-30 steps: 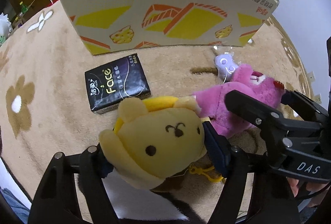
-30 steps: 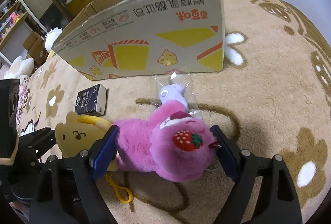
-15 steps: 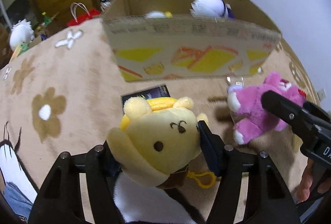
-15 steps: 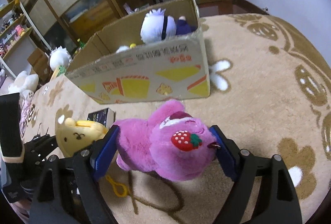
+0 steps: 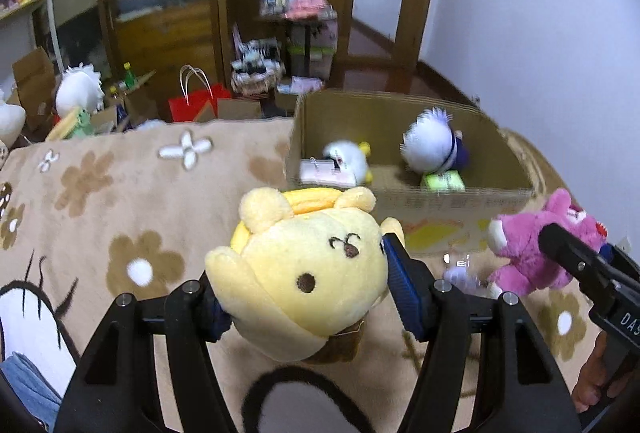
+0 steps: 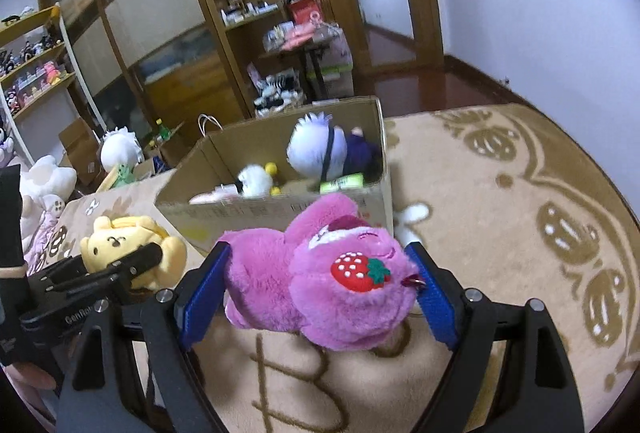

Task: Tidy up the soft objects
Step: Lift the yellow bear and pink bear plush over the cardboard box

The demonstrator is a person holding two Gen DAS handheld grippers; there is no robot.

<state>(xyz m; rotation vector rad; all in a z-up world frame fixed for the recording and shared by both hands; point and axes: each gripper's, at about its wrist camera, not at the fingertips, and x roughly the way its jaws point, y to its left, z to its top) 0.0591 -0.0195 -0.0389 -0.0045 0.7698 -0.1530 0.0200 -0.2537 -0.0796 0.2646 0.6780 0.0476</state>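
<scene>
The left gripper [image 5: 304, 293] has been closing over the last second and now clamps the yellow plush bear [image 5: 300, 273] between its blue pads, lifted clear of the flowered beige blanket [image 5: 120, 193]; the right gripper [image 6: 320, 289], jaws set wide, squeezes the pink plush bear [image 6: 320, 281] with a strawberry patch, also raised above the blanket; beyond both toys stands the open cardboard box [image 5: 460, 199], holding a white round plush toy [image 5: 428, 149] on its right side and a smaller white toy [image 5: 348, 161] toward its left.
</scene>
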